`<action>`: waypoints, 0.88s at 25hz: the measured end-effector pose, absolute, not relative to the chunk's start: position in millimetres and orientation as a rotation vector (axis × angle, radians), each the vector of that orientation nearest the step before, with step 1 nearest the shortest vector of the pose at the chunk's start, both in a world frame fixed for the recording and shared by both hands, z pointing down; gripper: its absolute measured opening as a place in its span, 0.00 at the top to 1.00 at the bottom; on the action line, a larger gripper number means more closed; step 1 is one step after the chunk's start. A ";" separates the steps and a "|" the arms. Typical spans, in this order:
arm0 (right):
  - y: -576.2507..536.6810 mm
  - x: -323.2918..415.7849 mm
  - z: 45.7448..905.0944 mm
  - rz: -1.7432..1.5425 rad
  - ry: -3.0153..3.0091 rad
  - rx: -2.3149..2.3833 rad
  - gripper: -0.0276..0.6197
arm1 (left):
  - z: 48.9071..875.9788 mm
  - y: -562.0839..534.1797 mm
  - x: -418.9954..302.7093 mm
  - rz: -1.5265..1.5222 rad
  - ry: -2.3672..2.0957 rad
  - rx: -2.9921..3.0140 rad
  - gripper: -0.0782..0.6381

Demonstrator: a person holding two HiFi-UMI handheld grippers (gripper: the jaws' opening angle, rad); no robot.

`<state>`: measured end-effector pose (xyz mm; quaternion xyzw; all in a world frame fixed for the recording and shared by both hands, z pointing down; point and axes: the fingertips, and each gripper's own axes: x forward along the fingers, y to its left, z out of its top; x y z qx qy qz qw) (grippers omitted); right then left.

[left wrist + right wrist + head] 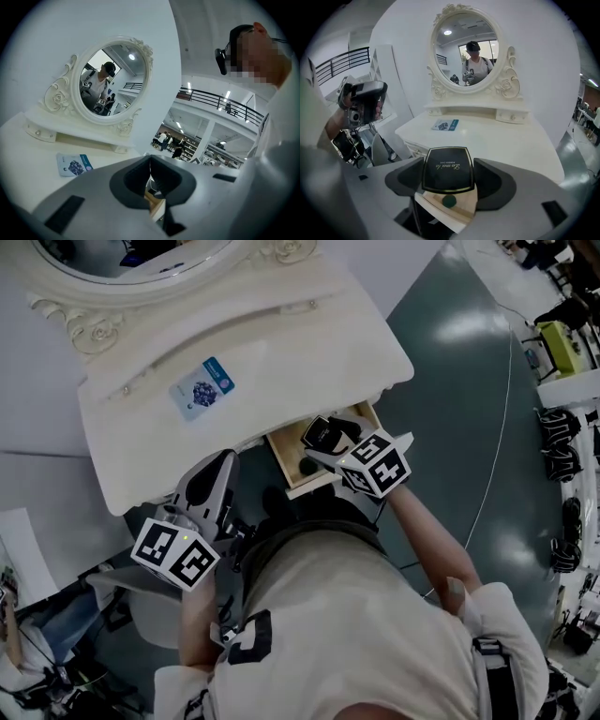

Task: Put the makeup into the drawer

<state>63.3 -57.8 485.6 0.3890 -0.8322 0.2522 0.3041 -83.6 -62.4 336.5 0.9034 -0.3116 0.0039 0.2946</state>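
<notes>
Our right gripper (328,444) is clamped on a black powder compact (322,434), one jaw on each side edge. In the right gripper view the compact (448,176) lies flat with its gold-rimmed lid up. It is close to square, and its slightly wider span runs jaw to jaw, 9 o'clock to 3 o'clock. The lid's lettering follows that same line and reads upside down to us. We cannot tell where the hinge sits.

We hold the compact over the open drawer (284,454), which juts from the white dressing table (281,352) toward 5 o'clock in the head view. On the drawer's pale wood floor, just below the compact at 6 o'clock, sits a small dark green round thing (449,200).

Our right arm is stretched out, and the forearm runs from 5 o'clock up toward 11 o'clock. Our left gripper (217,474) hangs at the table's front edge, well apart from the drawer at its 8 o'clock. Its jaws point to 1 o'clock, meet at the tips and hold nothing. The left forearm is tucked in close to our body.

A blue-and-white packet (202,388) lies on the tabletop, with the oval mirror (465,49) beyond it at 12 o'clock.
</notes>
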 end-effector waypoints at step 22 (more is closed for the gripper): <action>-66.9 156.6 639.7 0.588 -2.061 0.618 0.43 | 352.8 -52.0 47.5 0.093 -0.925 2.343 0.84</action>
